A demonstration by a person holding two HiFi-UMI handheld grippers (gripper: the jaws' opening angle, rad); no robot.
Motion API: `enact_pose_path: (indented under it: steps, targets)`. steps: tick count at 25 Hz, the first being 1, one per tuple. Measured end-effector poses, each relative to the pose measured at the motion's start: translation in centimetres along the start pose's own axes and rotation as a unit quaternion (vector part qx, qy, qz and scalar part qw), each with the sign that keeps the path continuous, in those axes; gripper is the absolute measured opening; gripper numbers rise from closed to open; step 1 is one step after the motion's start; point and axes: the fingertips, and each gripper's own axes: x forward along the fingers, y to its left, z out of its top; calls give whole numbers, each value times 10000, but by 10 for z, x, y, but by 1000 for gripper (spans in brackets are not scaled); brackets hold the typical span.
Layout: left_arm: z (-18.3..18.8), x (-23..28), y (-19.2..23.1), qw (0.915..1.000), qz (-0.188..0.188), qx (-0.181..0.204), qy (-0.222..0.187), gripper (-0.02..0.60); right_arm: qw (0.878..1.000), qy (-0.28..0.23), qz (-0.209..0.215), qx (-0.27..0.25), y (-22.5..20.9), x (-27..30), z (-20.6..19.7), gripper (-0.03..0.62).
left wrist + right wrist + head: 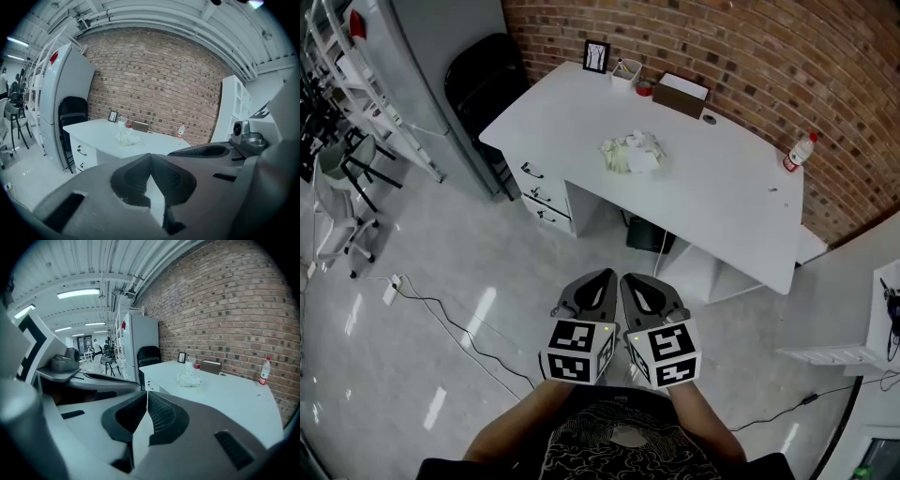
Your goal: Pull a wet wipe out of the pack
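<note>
Left gripper (602, 277), right gripper (630, 280): both clenched on nothing, tips side by side, held low by the body, probably a rest pose before any approach. Pack (631, 154): apparently the pale crumpled heap mid-desk (722, 202), untouched and well apart from both grippers.

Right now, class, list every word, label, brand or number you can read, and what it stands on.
None readable.
Red label on the clear plastic bottle: too small to read.
On the brown rectangular box: no legible print.
In the black-framed picture: too small to read.
Cubes of the left gripper and right gripper: black-and-white square patterns, no words.
</note>
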Motion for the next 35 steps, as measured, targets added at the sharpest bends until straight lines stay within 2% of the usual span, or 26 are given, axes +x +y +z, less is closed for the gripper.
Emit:
enact_pose_path:
  steps: [7,17,26,35]
  targets:
    - [15,10,36,9997,-195,115,-10,11,9996,-57,-277,-4,1,34,20,18]
    - [20,33,58,9994,-307,136,4,11,9992,-107,-379,4,-8,65,29,20]
    - [34,77,71,9992,-301,242,63,11,9990,-138,-405,138,-45,99,39,19]
    - [47,134,98,9996,-156,143,207,11,9996,2,-250,150,-82,149,47,19]
